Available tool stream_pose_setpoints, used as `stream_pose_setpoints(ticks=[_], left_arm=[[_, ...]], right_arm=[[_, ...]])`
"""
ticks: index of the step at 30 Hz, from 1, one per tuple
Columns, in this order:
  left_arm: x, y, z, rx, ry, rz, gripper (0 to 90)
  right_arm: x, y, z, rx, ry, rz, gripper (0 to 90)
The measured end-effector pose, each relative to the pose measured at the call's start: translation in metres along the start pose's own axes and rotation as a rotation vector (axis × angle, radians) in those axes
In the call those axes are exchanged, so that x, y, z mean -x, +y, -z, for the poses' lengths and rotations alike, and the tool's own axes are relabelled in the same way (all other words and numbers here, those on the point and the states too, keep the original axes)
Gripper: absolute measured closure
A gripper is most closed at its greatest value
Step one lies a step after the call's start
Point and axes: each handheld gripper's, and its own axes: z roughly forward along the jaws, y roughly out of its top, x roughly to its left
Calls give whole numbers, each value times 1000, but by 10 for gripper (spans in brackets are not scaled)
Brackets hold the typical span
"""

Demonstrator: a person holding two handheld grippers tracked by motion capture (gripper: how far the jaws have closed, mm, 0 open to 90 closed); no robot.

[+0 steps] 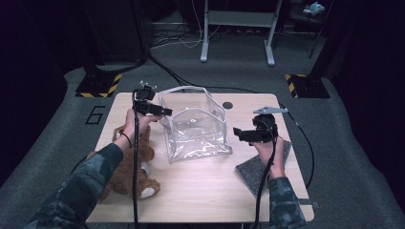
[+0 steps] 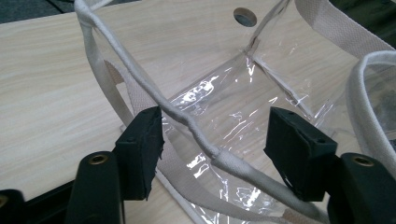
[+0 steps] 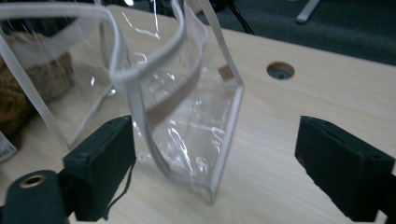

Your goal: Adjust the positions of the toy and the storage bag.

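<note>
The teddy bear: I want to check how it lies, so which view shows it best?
The high view: the teddy bear lies on the table's left side, partly under the person's left forearm. The right gripper view catches a brown blur of it through the clear bag.

Place: lab or test room
Signs: hazard-striped stand bases (image 1: 98, 87), floor cables (image 1: 174, 40), number on grey carpet (image 1: 94, 115)

High view looks down from afar; gripper views closely face the shared clear bag (image 1: 196, 125).
</note>
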Motion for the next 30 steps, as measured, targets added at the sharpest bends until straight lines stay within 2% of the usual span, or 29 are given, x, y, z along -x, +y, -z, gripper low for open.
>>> stream_pose_setpoints(ticks=[3,5,6,8,10,11,13,15,16,17,18,19,20,21,23,24,26,30], left_arm=[[-2,0,-2,-6,6,9,417],[-2,0,-2,-12,9,4,427],[-2,0,-2,-14,10,0,447],[-2,0,-3,-12,16,3,471],[-3,1,-4,-17,19,-1,480],[-3,1,-4,-20,19,0,494],[-3,2,-5,-22,16,-6,500],[-4,2,-5,-23,14,-11,535],[-4,2,-5,-25,13,-8,584],[-6,2,-6,-29,10,-8,584],[-7,1,-6,-33,8,-13,619],[-9,1,-7,-42,-2,-14,704],[-9,1,-7,-42,-2,-14,729],[-10,1,-7,-49,-1,-24,729],[-14,1,-6,-59,7,-48,782],[-14,1,-6,-59,7,-48,787],[-18,4,-4,-62,10,-64,800],[-23,6,-2,-73,25,-56,811]], right_arm=[[-3,24,-6,30,16,4,192],[-4,30,-9,39,12,4,224],[-6,38,-13,37,29,-8,248],[-9,53,-23,39,51,-12,345],[-10,57,-26,39,55,-11,376],[-13,67,-39,16,72,-3,451],[-14,69,-43,9,80,7,457],[-17,73,-55,-28,83,11,510],[-20,73,-66,-67,75,21,548],[-20,73,-66,-67,75,21,548],[-20,73,-73,-85,82,43,600],[-21,72,-80,-125,61,46,721],[-21,71,-82,-130,60,45,767],[-21,71,-82,-130,60,45,767],[-22,68,-82,-124,28,32,861],[-22,68,-82,-124,28,32,861],[-22,66,-74,-132,-1,34,877],[-20,63,-64,-132,-28,34,879]])
